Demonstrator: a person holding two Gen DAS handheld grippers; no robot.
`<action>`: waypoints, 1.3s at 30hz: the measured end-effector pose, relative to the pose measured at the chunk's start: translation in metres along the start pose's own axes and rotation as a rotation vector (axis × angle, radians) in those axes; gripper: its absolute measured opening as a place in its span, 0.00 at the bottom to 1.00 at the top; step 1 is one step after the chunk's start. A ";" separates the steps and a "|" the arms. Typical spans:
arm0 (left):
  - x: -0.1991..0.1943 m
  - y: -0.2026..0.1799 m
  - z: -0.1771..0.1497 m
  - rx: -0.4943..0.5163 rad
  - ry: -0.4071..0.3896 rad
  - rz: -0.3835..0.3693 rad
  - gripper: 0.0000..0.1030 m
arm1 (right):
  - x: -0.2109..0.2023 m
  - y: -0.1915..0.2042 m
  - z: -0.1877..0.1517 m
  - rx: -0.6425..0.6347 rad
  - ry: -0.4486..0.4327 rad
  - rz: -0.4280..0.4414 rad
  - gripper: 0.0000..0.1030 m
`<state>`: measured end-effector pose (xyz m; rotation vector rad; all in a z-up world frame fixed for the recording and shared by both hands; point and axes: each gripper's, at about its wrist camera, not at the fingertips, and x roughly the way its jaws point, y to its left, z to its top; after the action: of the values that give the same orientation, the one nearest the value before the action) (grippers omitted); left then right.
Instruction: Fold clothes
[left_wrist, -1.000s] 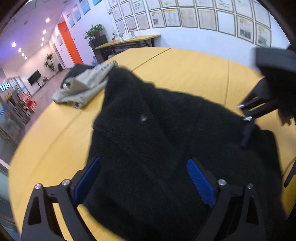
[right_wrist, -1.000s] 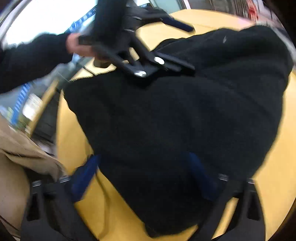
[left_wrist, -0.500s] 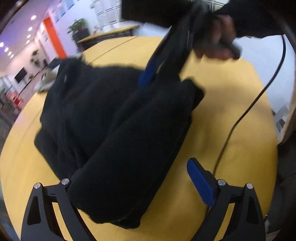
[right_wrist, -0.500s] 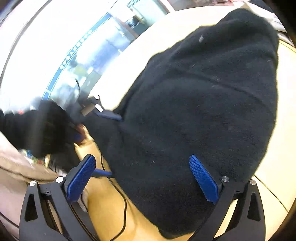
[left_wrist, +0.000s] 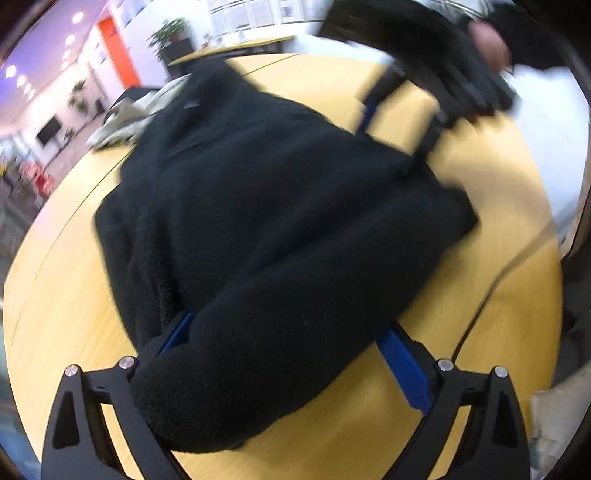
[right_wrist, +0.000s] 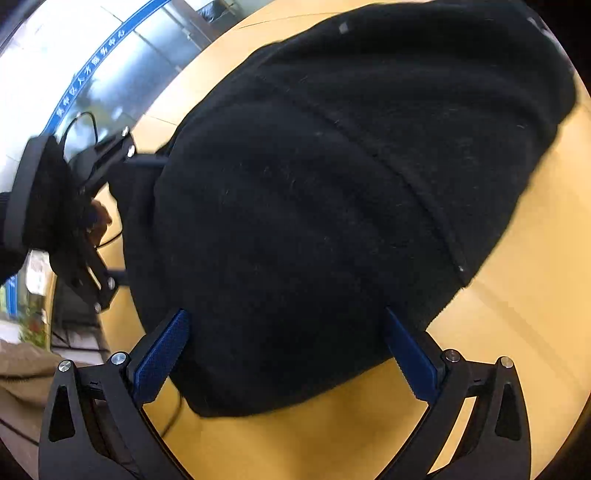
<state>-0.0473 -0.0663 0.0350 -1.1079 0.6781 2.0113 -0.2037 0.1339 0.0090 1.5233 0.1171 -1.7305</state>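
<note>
A black fleece garment (left_wrist: 266, 221) lies bunched on the round yellow table (left_wrist: 498, 229); it also fills the right wrist view (right_wrist: 332, 206). My left gripper (left_wrist: 288, 350) is open, its blue-padded jaws wide apart around a fold of the fleece at the near edge. My right gripper (right_wrist: 288, 350) is open too, its jaws either side of the fleece's near edge. Each gripper shows in the other's view: the right one (left_wrist: 402, 118) at the far side of the fleece, the left one (right_wrist: 114, 218) at the left.
A beige and dark pile of clothes (left_wrist: 129, 114) lies at the table's far left. A black cable (left_wrist: 491, 291) runs over the table at the right. Beige cloth (right_wrist: 18, 373) shows at the lower left of the right wrist view.
The right gripper has come down from holding a raised fold; the fleece now lies lower and flatter. The left gripper has moved in, so the fleece fills the space between its jaws.
</note>
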 end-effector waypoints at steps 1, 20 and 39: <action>-0.013 0.005 0.004 -0.036 -0.010 0.000 0.95 | 0.002 0.007 -0.002 0.003 -0.012 -0.013 1.00; 0.022 0.118 -0.048 -0.782 -0.044 -0.217 1.00 | -0.051 -0.053 -0.020 0.366 -0.233 0.065 1.00; 0.056 0.126 -0.045 -1.007 0.120 -0.552 0.94 | 0.004 -0.025 -0.004 0.414 -0.235 -0.073 0.64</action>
<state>-0.1464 -0.1551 -0.0234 -1.7283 -0.6489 1.7646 -0.2156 0.1510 -0.0057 1.6000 -0.3281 -2.0697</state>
